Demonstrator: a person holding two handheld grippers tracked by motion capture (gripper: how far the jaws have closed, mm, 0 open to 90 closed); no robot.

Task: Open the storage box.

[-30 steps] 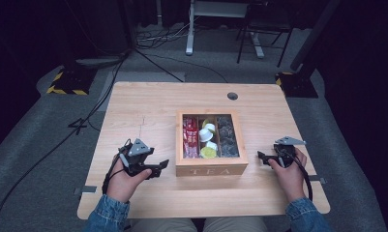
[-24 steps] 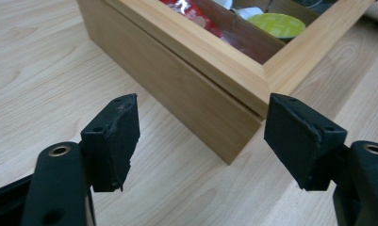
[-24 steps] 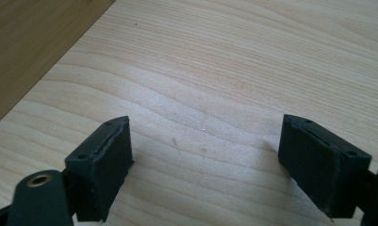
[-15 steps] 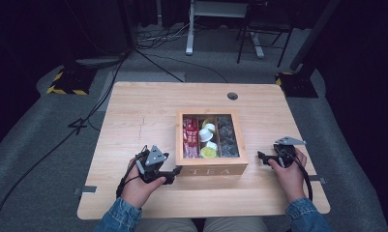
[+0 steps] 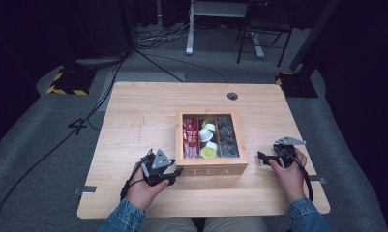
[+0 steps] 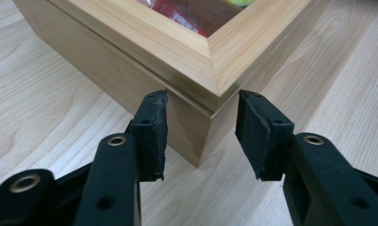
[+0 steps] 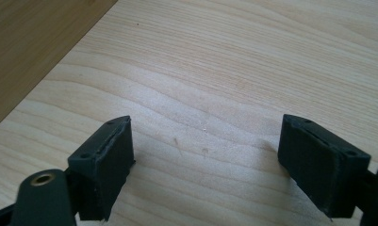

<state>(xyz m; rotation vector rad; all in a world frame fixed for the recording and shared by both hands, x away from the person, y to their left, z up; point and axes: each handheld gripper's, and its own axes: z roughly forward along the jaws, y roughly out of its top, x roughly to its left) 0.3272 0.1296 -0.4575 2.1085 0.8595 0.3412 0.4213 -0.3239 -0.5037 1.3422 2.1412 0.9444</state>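
Observation:
A wooden tea box (image 5: 212, 170) with a glass-window lid stands mid-table; red packets (image 5: 189, 137), white and yellow pods (image 5: 207, 137) and dark sachets (image 5: 228, 135) show through it. My left gripper (image 5: 178, 171) is at the box's front left corner. In the left gripper view that corner of the box (image 6: 144, 42) sits between the pads of the left gripper (image 6: 201, 96). The jaws have just been closing, and a slim gap still shows beside the right pad (image 6: 257, 132). My right gripper (image 5: 260, 157) rests right of the box, open over bare table (image 7: 205, 122).
The light wooden table (image 5: 143, 116) has a round cable hole (image 5: 232, 95) at the back. The box's shaded side wall (image 7: 31, 47) lies left of the right gripper's jaws. Cables trail from both grippers. Dark floor, chair legs and stands surround the table.
My left hand has moved right, up to the box's front left corner, and its jaws have narrowed around that corner. The right hand has stayed where it was.

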